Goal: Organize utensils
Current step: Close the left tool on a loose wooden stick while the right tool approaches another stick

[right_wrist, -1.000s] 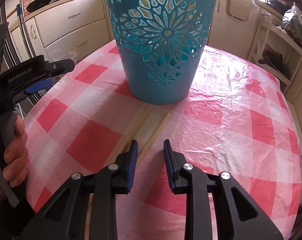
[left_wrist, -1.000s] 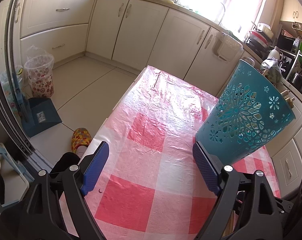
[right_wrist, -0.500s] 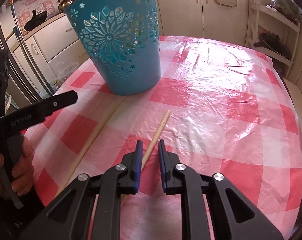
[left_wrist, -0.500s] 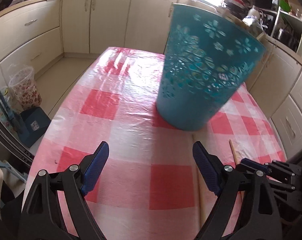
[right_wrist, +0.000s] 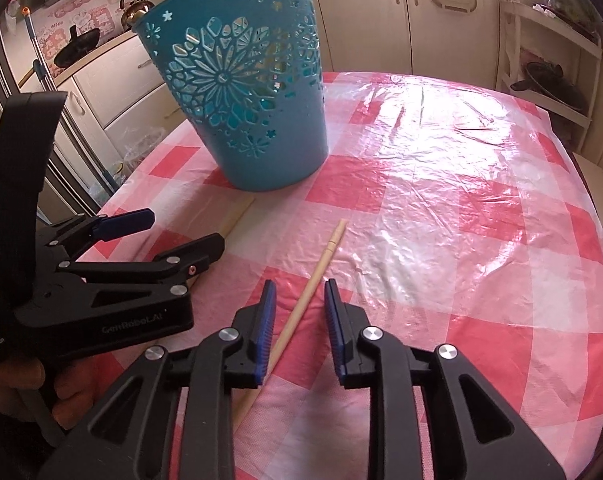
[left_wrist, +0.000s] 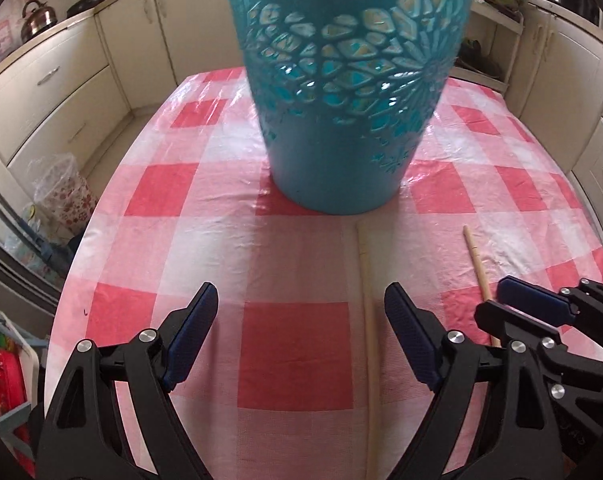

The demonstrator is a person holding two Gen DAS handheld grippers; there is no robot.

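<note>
The right gripper [right_wrist: 297, 308] has just been opening its jaws, and the thin round wooden stick [right_wrist: 301, 308] lies on the table between them, not pressed. The left gripper [left_wrist: 299, 328] stands wide open, holding nothing, with the longer pale wooden stick [left_wrist: 368, 320] just inside its right finger. Both sticks lie near the base of the teal perforated plastic basket [right_wrist: 253, 96]; I think a stick could roll on the shiny pink checked plastic tablecloth [right_wrist: 441, 216] if only one pad touches first.

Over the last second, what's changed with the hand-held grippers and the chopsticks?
The left hand-held gripper swung across to straddle the left chopstick, open. The right hand-held gripper narrowed, then reopened around the right chopstick, not gripping. Both chopsticks and the teal basket stayed put.
</note>
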